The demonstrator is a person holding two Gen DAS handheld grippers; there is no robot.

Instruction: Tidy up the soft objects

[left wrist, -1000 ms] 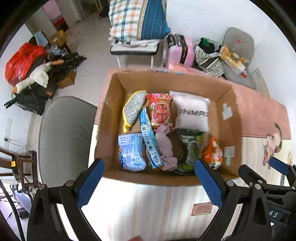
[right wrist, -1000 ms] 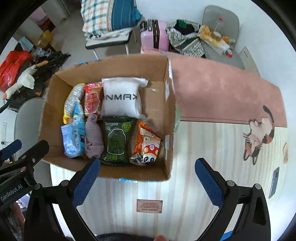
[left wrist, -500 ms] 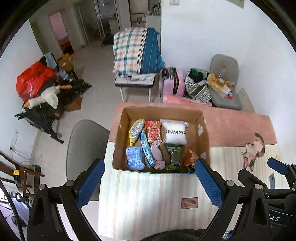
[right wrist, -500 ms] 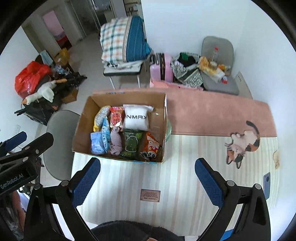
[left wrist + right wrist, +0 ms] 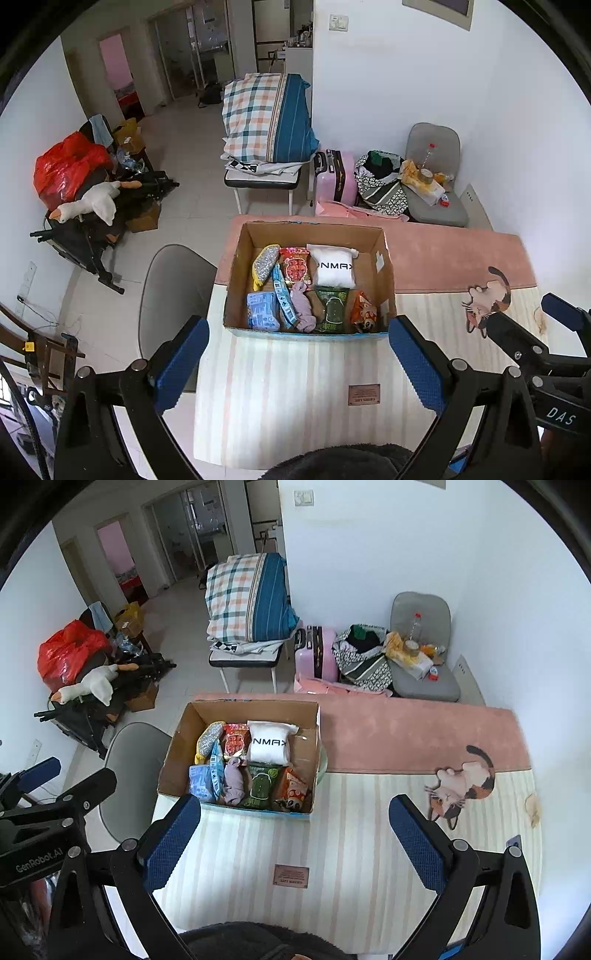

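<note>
Hovering spread and empty before the cardboard box (image 5: 236, 284) on the counter (image 5: 295, 387): left gripper (image 5: 295, 363), right gripper (image 5: 295, 843). Inside the box, snack bags (image 5: 334, 310) look light and crinkly; pinch them mid-body.

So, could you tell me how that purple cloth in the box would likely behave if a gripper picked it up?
The purple cloth looks bunched and creased, so probably floppy and drooping. It seems light. Snack packets touch both sides, so neighbours may shift.
</note>
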